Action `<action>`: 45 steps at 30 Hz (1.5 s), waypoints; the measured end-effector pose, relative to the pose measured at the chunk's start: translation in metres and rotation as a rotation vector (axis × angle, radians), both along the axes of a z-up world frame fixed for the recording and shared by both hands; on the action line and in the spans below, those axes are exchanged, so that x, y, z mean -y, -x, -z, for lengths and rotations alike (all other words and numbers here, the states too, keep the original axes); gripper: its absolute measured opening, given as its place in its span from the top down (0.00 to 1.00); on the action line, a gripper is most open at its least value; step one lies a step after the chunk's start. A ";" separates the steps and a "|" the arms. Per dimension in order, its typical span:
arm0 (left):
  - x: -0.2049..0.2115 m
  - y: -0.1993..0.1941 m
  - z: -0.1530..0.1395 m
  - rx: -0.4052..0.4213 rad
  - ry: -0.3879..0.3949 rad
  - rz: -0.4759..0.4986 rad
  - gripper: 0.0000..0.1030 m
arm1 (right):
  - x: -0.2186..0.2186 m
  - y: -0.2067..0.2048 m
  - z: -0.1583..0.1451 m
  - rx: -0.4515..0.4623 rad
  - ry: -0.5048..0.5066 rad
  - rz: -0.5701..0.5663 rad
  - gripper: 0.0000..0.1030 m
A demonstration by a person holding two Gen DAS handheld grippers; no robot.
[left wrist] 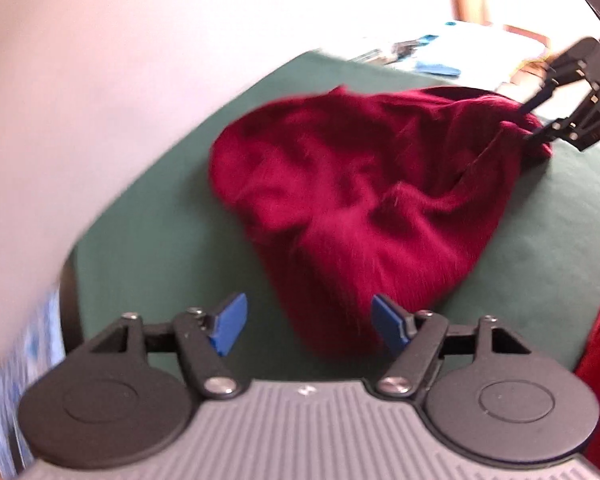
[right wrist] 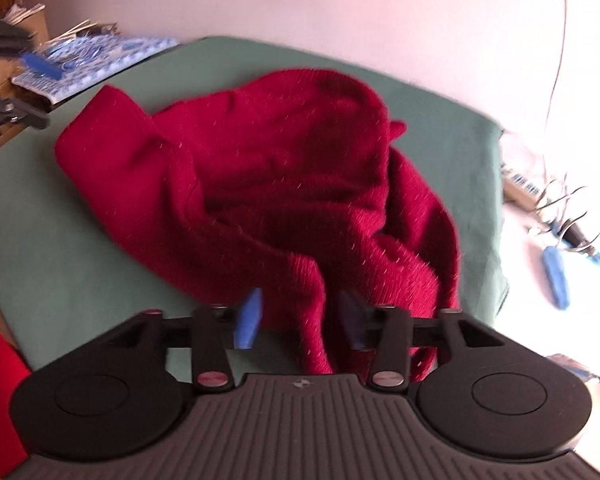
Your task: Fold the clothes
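So the dark red knit sweater is sitting in a rumpled heap in the middle of the green-covered table, bunched and creased, no clean fold lines that I can make out (both views are pretty motion-blurred).

The relation that matters: in the left wrist view the heap runs from just beyond the left tongs away toward the far right, where the right tongs are at its far corner. So the long axis of the pile stretches more or less between the two tools, one at each end.

Left tongs are spread wide. The near tail of the knit lies right at the gap between the blue pads, but nothing is pinched.

Right tongs: spread too, with a ribbed hanging fold of the sweater lying in the gap and draping down over the right-hand pad. The pads don't look pressed onto it, so I'd call that cloth sitting between them, not a real grip.

Judging by that, the right side is closer to having fabric in hand.
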State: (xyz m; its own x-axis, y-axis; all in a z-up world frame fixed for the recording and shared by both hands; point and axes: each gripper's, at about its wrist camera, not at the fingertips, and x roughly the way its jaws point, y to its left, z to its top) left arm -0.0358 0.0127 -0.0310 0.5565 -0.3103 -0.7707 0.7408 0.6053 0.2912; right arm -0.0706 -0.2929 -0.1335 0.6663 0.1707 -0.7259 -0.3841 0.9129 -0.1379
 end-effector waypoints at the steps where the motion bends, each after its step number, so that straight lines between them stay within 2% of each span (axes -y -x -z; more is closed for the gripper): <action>1: 0.005 -0.009 0.005 -0.026 0.001 0.046 0.23 | -0.003 0.001 0.001 0.002 0.017 0.003 0.53; 3: 0.016 -0.029 0.017 -0.056 -0.009 0.114 0.24 | -0.009 0.004 0.003 0.003 0.051 0.007 0.53; 6: 0.019 -0.045 0.030 -0.144 0.007 0.173 0.26 | -0.010 0.007 0.009 -0.030 0.079 0.029 0.54; 7: 0.018 -0.043 0.033 -0.156 0.005 0.178 0.33 | -0.011 0.008 0.010 -0.032 0.092 0.040 0.54; 8: 0.016 -0.042 0.036 -0.169 0.003 0.184 0.48 | -0.011 0.008 0.012 -0.032 0.106 0.052 0.55; 9: 0.015 -0.040 0.039 -0.181 0.001 0.189 0.57 | -0.012 0.010 0.013 -0.029 0.117 0.066 0.56; 10: 0.014 -0.039 0.042 -0.194 -0.001 0.194 0.62 | -0.013 0.011 0.014 -0.026 0.127 0.081 0.56; 12: 0.011 -0.036 0.049 -0.219 -0.005 0.205 0.64 | -0.014 0.013 0.016 -0.030 0.120 0.098 0.56; 13: 0.010 -0.034 0.052 -0.231 -0.007 0.210 0.71 | -0.015 0.013 0.017 -0.033 0.121 0.103 0.56; 14: 0.007 -0.030 0.052 -0.232 0.003 0.198 0.77 | -0.017 0.013 0.019 -0.037 0.123 0.106 0.56; 17: -0.003 -0.019 0.050 -0.214 0.016 0.148 0.86 | -0.019 0.006 0.027 -0.035 0.139 0.115 0.56; 20: -0.007 -0.008 0.057 -0.170 0.007 0.108 0.88 | -0.016 -0.003 0.036 -0.041 0.166 0.130 0.56; 24: -0.003 0.008 0.069 -0.066 -0.074 0.035 0.84 | -0.007 -0.002 0.049 -0.037 0.207 0.116 0.65; 26: -0.005 0.020 0.073 -0.030 -0.069 0.002 0.83 | 0.000 0.001 0.050 -0.039 0.211 0.116 0.68; 27: -0.007 0.025 0.074 -0.023 -0.053 -0.019 0.84 | 0.003 0.002 0.051 -0.045 0.208 0.125 0.77; 28: -0.007 0.029 0.076 -0.020 -0.045 -0.038 0.84 | 0.007 0.003 0.051 -0.052 0.205 0.134 0.95; 30: -0.004 0.034 0.081 0.004 -0.043 -0.078 0.86 | 0.012 -0.001 0.053 -0.050 0.186 0.182 0.95; 33: 0.005 0.035 0.079 0.058 -0.040 -0.155 0.88 | 0.014 -0.009 0.038 -0.011 0.138 0.212 0.95; 35: 0.007 0.028 0.066 0.094 0.009 -0.231 0.88 | 0.016 -0.017 0.021 0.027 0.099 0.230 0.96; 38: 0.006 0.013 0.027 0.165 0.100 -0.325 0.88 | 0.024 -0.037 -0.022 0.105 0.030 0.257 0.96; 41: 0.003 -0.006 -0.027 0.264 0.161 -0.370 0.88 | 0.030 -0.055 -0.076 0.193 -0.048 0.288 0.96; 45: -0.013 -0.025 -0.121 0.398 0.294 -0.420 0.88 | 0.036 -0.077 -0.160 0.318 -0.158 0.333 0.96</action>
